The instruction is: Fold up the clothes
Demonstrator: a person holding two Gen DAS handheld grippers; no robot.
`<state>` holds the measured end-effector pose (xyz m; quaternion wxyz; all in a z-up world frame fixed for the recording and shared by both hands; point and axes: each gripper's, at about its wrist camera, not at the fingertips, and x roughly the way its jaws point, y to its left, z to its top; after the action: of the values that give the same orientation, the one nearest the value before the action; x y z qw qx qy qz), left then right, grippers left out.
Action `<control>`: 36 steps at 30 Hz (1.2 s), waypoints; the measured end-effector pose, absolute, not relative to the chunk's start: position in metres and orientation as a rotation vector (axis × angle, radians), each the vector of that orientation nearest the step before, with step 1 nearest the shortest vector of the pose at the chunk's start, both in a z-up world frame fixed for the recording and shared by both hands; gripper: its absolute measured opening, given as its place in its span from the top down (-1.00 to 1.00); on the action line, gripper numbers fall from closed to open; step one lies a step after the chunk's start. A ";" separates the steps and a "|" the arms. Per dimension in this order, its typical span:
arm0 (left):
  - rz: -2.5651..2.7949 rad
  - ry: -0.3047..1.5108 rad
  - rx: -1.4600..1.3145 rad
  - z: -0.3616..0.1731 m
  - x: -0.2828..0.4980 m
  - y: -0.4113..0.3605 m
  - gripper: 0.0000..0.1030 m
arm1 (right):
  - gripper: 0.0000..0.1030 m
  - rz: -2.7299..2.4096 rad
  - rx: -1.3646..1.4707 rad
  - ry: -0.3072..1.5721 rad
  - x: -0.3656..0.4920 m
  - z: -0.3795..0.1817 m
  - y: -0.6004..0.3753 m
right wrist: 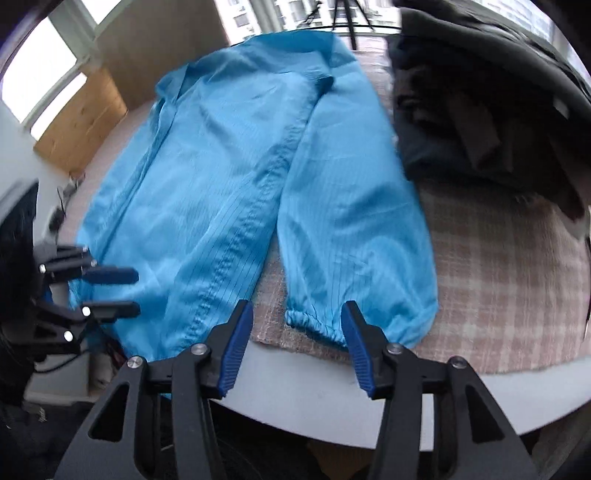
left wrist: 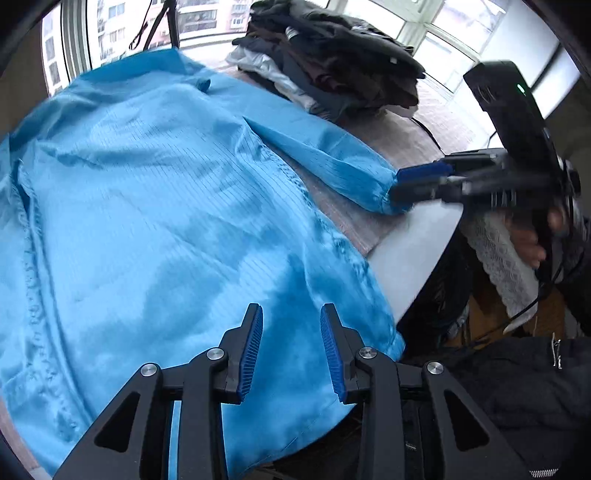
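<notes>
Working at a round white worktop [right wrist: 295, 391] covered by a pink checked cloth [right wrist: 509, 280], we are facing windows [left wrist: 207, 18] with apartment blocks outside and a tripod [right wrist: 343, 14] standing near the glass. A blue pinstriped jacket [left wrist: 147, 206] is lying spread flat across the cloth, its sleeve [right wrist: 354, 229] stretched toward the near edge. A heap of dark clothes [left wrist: 332, 59] is sitting just beside the jacket. We are holding the left tool [left wrist: 291, 350] over the hem with its fingers apart, gripping nothing. We are hovering the right tool [right wrist: 297, 347] at the elastic cuff [right wrist: 314, 325], fingers spread wide either side of it.
</notes>
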<state>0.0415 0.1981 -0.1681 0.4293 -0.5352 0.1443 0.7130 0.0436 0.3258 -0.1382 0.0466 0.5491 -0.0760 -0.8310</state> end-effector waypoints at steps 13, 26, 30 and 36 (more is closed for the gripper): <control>1.654 0.272 -1.363 -0.197 0.054 0.265 0.44 | 0.86 -2.564 1.443 -0.436 0.021 -0.057 0.400; 1.940 0.216 -1.256 -0.135 0.035 0.149 0.39 | 0.86 -2.500 0.923 -0.308 0.010 0.139 0.313; 2.119 0.135 -1.298 -0.129 0.026 0.064 0.36 | 0.85 -2.266 1.157 -0.225 0.004 0.065 0.222; 2.143 0.187 -1.359 -0.140 0.023 0.033 0.35 | 0.78 -2.016 1.663 -0.266 0.027 -0.092 0.178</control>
<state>0.0231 0.0334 -0.1403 0.2941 -0.5104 0.0701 0.8051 0.0275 0.1777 -0.0919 0.2545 0.6123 -0.0978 -0.7422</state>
